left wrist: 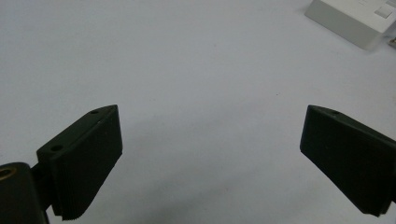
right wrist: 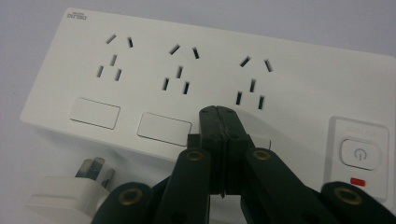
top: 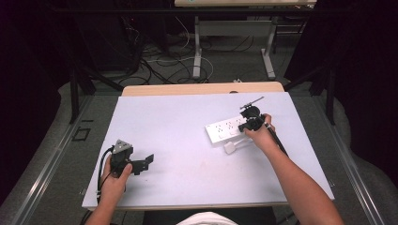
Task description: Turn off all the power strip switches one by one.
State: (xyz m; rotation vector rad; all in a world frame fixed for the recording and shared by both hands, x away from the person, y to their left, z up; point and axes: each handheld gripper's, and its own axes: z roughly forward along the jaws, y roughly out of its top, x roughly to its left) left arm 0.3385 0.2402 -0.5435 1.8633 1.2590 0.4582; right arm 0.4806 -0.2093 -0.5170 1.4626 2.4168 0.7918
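**Gripper tips closed over the third switch of the power strip**

Your left gripper (top: pixel 141 163) rests nearest you at the near-left of the white table (top: pixel 178 140), jaws spread wide with nothing between them. It looks parked there to stay out of the way; in the left gripper view a corner of the power strip (left wrist: pixel 355 18) shows well off at the far right.

Your right gripper (right wrist: pixel 217 114) is farther out on the right side, angled down onto the power strip (right wrist: pixel 210 84) with its jaws pressed together, pinching nothing. Pressed into one blunt point, they sit on or just over the third rocker switch (right wrist: pixel 261 141), which they mostly hide, so you seem to be using them as a finger to push it; whether they actually touch cannot be told.

Just near of the strip, toward its left end, lies a white plug (right wrist: pixel 65 196), its metal prongs pointing at the strip's near edge but not inserted.

At the strip's right end is a master button (right wrist: pixel 358 153) marked with a power symbol, a small red mark below it. Small lettering at the far-left corner is too blurred to read.
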